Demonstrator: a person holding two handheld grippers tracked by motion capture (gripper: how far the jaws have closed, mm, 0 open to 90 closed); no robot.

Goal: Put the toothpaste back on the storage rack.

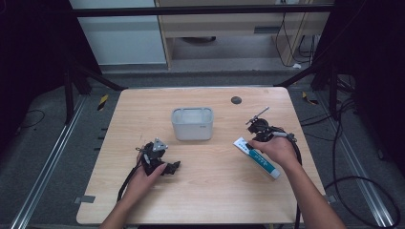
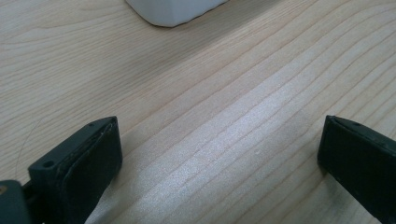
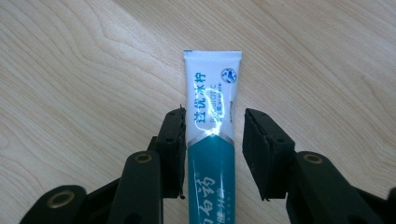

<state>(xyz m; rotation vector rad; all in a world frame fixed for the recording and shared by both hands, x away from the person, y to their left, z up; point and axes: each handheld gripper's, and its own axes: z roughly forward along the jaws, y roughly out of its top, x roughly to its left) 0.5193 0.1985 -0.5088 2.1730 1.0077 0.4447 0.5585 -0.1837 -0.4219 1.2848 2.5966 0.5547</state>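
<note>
Grasp step: right gripper [image 3: 212, 149] straddles the toothpaste tube [image 3: 213, 98], jaws narrowed, one pad touching, the other just clear. Next: close fully, then lift.

Both forearms are bare, with no sleeves in the high view. The left gripper [image 1: 157, 157] is black with a grey three-cornered plate on top and a black cable trailing behind. The right gripper [image 3: 212, 140] has flat black rectangular jaws with small screw holes, hinged arms with brass-coloured pivot pins, and a black cable.
</note>
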